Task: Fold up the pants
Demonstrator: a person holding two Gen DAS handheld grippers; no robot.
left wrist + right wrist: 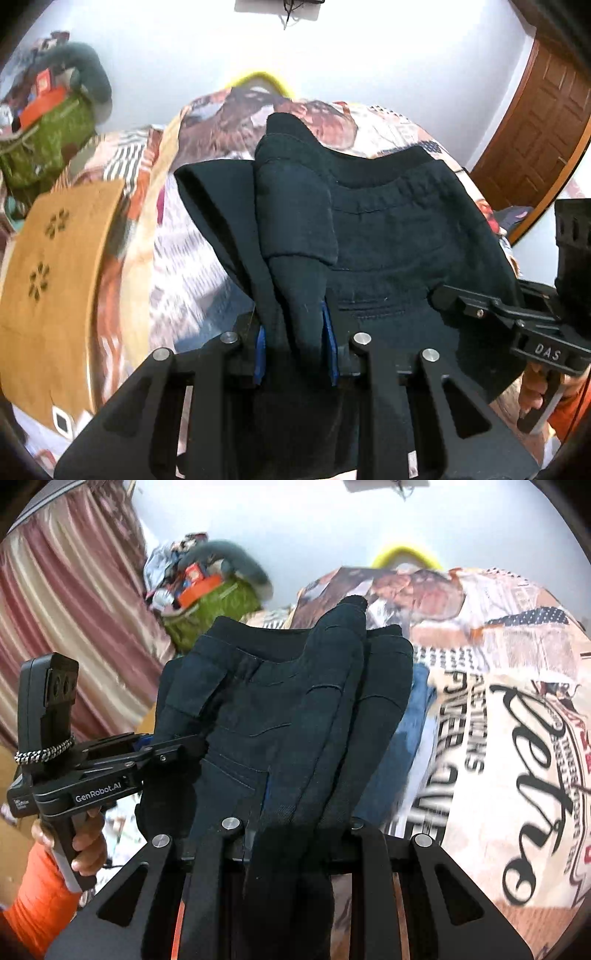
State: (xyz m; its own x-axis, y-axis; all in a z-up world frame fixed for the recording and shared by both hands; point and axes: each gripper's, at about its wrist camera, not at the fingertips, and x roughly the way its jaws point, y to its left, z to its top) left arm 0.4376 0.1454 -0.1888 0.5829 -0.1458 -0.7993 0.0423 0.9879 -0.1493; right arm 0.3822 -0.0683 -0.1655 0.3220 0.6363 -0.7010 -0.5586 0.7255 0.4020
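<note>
The dark navy pants (399,236) hang lifted over the bed, bunched into folds, with the elastic waistband towards the far side. In the left wrist view my left gripper (295,349) is shut on a thick fold of them, with cloth filling the gap between its blue pads (330,343). My right gripper (441,295) comes in from the right and clamps the pants' edge. In the right wrist view the pants (280,709) drape over my right gripper (295,834), which is shut on them with its pads hidden. My left gripper (177,751) grips the left edge.
A patterned bedspread (498,738) covers the bed below. A mustard cloth (55,277) lies at the left and a blue garment (406,738) beside the pants. A green bag (48,140) with clutter, a striped curtain (74,609) and a wooden door (535,129) ring the bed.
</note>
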